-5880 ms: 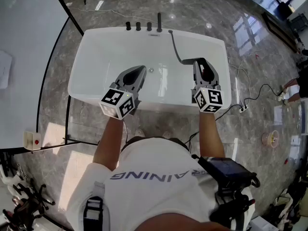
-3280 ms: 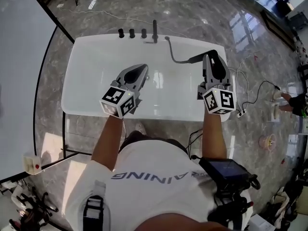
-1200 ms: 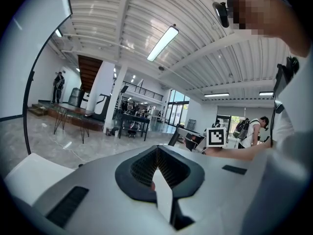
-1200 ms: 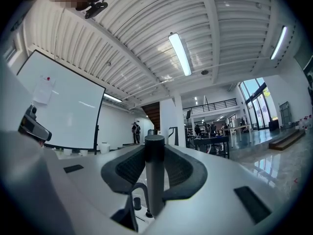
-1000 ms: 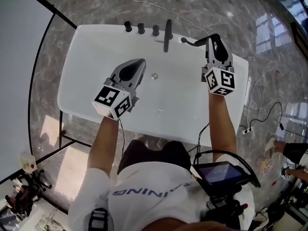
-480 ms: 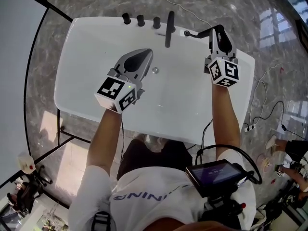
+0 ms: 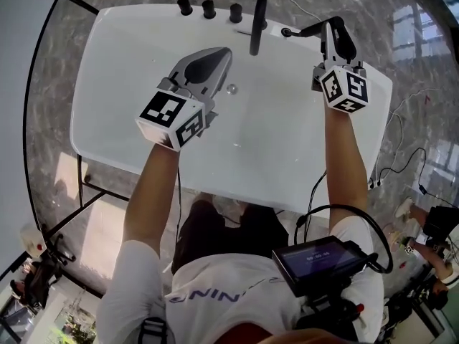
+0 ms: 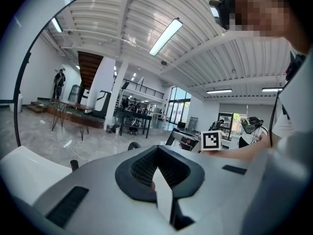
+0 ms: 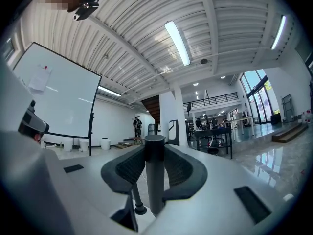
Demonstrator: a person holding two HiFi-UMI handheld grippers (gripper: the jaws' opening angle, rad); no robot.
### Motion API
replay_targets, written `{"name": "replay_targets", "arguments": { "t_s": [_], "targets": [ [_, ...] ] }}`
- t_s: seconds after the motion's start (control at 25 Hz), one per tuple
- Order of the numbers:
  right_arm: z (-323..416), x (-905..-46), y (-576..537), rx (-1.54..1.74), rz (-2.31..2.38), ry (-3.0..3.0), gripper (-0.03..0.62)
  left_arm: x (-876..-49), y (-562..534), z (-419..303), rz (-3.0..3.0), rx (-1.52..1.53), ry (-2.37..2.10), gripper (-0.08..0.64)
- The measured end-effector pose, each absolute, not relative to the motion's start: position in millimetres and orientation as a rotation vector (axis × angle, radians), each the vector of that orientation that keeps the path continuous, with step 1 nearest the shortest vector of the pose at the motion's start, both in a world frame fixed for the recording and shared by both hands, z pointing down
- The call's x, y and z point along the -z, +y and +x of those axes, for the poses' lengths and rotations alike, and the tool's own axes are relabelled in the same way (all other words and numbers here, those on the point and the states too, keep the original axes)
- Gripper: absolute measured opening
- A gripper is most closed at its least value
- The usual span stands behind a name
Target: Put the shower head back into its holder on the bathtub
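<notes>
At the frame's upper right the right gripper (image 7: 336, 27) clasps the dark shower head (image 7: 310, 29) beside the bathtub (image 7: 136, 16) rim's socket (image 7: 285, 32), while the left gripper (image 7: 217, 56) is closed and empty mid-frame; next, I reckon, it needs aligning and seating
</notes>
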State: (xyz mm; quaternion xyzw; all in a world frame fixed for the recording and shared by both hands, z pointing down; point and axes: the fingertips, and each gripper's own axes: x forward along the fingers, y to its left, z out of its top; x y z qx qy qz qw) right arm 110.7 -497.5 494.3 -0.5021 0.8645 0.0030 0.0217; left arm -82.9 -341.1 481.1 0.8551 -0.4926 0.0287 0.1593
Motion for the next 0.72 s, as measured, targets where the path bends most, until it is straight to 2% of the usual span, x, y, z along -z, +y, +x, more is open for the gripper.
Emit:
{"name": "replay_targets", "arguments": {
  "t_s": [0.72],
  "targets": [
    [83,-572,-564,-0.009,-1.523,2.738,0.123,-566,-365,-85,2.406,-0.123,-1.391,0.014]
  ]
}}
